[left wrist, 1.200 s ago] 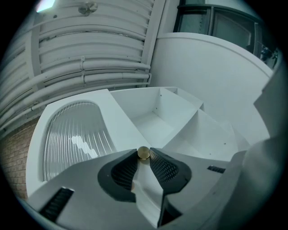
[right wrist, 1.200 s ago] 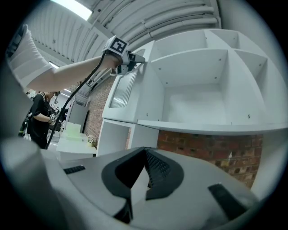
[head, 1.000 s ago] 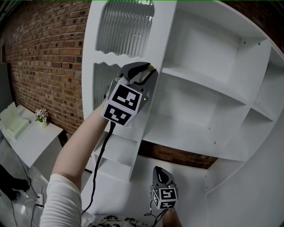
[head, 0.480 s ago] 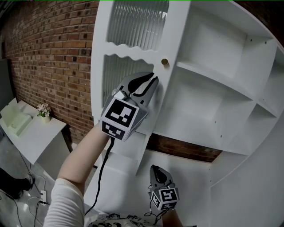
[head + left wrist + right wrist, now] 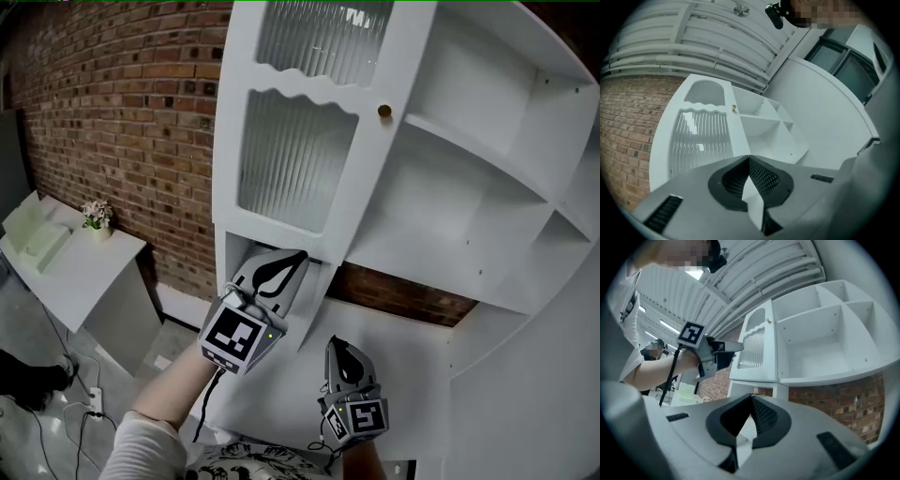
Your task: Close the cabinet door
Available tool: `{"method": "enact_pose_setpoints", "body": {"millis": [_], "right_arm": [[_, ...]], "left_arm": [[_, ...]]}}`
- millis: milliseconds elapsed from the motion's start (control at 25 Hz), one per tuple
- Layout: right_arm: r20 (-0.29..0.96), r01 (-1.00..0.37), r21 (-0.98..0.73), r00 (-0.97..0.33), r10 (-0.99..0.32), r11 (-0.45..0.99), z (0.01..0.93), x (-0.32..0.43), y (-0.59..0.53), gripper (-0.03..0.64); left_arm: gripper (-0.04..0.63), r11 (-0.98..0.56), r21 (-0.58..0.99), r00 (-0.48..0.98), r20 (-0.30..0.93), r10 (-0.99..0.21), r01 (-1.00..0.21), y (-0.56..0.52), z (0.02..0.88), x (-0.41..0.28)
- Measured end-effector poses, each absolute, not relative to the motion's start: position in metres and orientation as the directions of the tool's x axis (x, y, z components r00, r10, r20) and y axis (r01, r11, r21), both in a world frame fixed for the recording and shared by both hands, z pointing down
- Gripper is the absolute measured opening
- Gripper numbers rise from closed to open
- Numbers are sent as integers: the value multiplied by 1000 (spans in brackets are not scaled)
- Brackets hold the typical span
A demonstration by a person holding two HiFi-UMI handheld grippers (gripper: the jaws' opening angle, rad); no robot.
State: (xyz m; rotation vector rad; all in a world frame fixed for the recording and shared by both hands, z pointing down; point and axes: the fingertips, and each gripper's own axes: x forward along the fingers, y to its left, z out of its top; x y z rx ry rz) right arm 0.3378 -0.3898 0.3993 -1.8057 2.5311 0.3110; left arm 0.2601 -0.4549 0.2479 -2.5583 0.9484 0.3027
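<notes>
The white cabinet door has two ribbed glass panes and a small brass knob. It lies against the left column of the white shelf unit and looks shut or nearly so. My left gripper is below the door's bottom edge, apart from the knob, with its jaws shut on nothing. In the left gripper view the door and knob stand above the gripper. My right gripper hangs lower, also shut and empty. In the right gripper view, beyond that gripper, the left gripper is beside the door.
A brick wall runs behind and left of the cabinet. A white side table with a small flower pot stands at the left. Cables lie on the floor. Open shelf compartments fill the right.
My left gripper let go near the knob, dropped to below the door and closed its jaws. The door swung in towards the shelf unit. The right gripper shifted slightly.
</notes>
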Motion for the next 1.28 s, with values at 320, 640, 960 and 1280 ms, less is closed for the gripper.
{"method": "enact_pose_setpoints", "body": {"millis": [320,640,960,1280], "right_arm": [[-62,-922,167,-365,-929,350,418,299,-381,5],[-88,-948,127,-305,-948,293,424,282,-375,3],[-30,-946,156,-293,-956,285,438,260,-375,3],[-2,-947,142,-292,-956,289,450,254,-374,3]], "left_arm": [[6,-744,-166,761,-184,-622,-648,-451,371,224],[6,-762,-6,760,-82,-645,-648,-426,439,184],[6,-745,-37,745,-63,-664,-666,-424,443,163],[6,-747,-28,748,-47,-662,-664,-418,447,161]]}}
